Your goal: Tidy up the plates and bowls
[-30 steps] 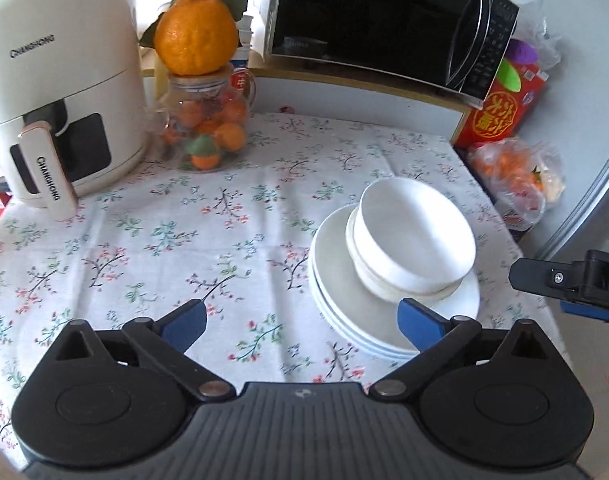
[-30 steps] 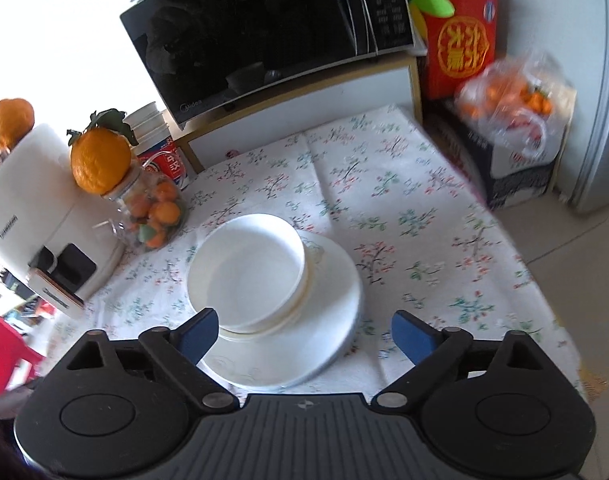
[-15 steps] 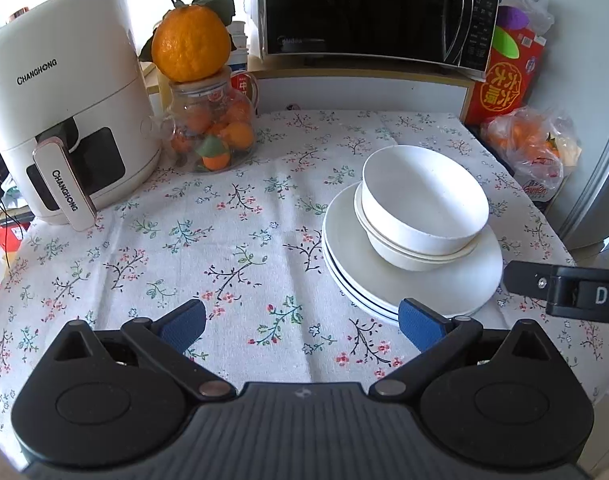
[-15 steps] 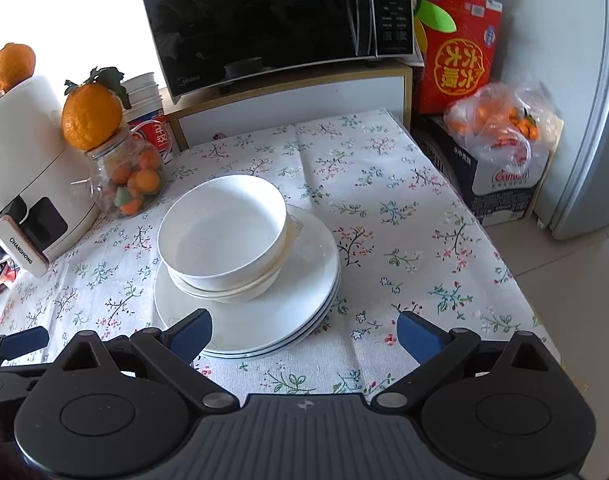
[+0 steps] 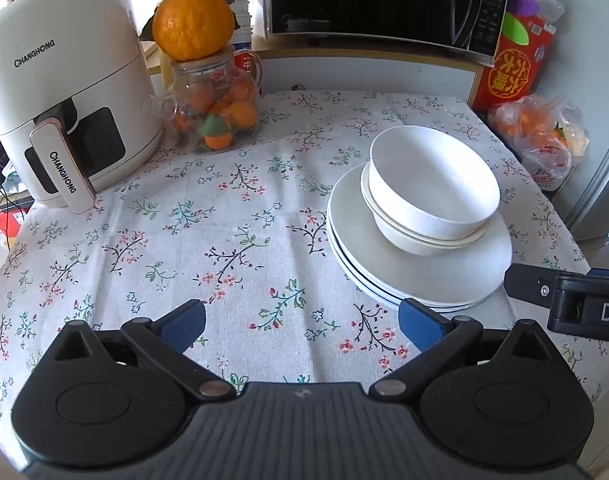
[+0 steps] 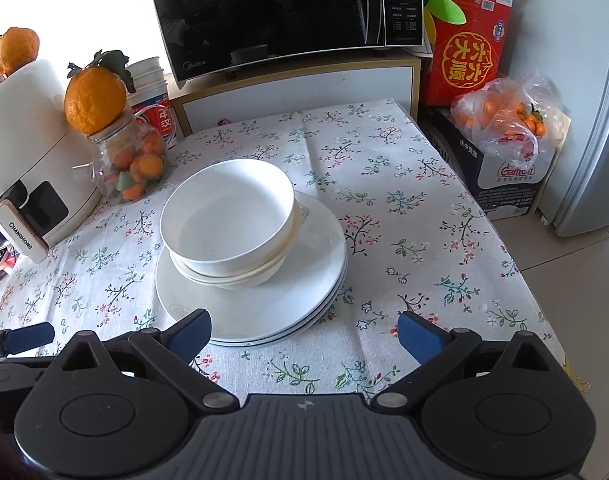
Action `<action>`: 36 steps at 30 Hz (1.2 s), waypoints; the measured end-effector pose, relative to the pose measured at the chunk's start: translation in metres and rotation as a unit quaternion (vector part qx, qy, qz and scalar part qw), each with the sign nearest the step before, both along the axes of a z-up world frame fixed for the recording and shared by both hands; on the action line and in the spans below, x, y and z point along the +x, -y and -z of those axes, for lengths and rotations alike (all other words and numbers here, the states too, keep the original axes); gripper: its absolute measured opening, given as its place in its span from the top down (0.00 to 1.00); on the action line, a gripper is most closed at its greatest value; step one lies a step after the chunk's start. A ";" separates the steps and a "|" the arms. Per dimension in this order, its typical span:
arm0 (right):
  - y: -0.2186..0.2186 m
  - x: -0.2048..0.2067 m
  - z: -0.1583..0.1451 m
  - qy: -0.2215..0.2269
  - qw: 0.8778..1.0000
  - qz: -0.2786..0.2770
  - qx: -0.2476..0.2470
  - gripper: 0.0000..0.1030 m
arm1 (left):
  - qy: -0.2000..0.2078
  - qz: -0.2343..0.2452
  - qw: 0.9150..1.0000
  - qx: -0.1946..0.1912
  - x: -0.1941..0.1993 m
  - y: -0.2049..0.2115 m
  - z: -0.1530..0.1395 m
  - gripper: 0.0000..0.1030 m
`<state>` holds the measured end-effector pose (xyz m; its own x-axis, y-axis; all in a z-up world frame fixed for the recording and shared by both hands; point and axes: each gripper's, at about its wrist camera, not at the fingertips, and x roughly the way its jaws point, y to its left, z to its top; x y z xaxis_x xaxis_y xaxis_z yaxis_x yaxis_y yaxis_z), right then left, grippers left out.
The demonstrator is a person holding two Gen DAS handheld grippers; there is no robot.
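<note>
Both grippers hover low over the near edge of the floral tablecloth [image 5: 232, 216], and the landmark here is the stack of white plates [image 6: 304, 300] sitting on it, with nested white bowls [image 6: 228, 220] piled on top, off-centre towards the air fryer side of the plates. The left gripper [image 5: 302, 326] has its blue-padded fingers spread wide with nothing between them; the plates [image 5: 420, 272] lie ahead and to its right, the near rim just beside its right finger, the bowls [image 5: 436, 196] further back on the stack. The right gripper [image 6: 304, 334] is also wide open and empty, and from its camera the plates sit ahead and slightly left, their near rim just beyond its left finger. Each gripper shows at the edge of the other's view, one on either side of the stack. Beyond the plates, a white Changhong air fryer [image 5: 64, 80] stands well apart to the left, a glass jar of small oranges [image 5: 216, 108] with a big orange [image 5: 192, 26] perched on its lid next to it. Behind the plates, a black microwave [image 6: 280, 12] sits on a low cabinet; to the right of that, a red box [image 6: 464, 48] and a plastic bag of fruit [image 6: 508, 120]. Bare cloth is all that lies between either gripper and the stack.
</note>
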<state>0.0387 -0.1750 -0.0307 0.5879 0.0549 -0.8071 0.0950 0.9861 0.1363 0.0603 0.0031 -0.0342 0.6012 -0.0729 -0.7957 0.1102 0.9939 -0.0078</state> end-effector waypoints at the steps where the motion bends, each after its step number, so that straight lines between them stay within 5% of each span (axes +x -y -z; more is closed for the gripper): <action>1: 0.000 0.000 0.000 0.000 1.000 -0.001 0.000 0.05 | -0.001 0.000 1.000 0.000 0.000 0.000 0.000 0.00; 36: -0.011 0.001 0.004 -0.011 1.000 -0.025 -0.005 0.05 | -0.009 -0.042 0.999 0.016 0.002 -0.008 0.000 0.00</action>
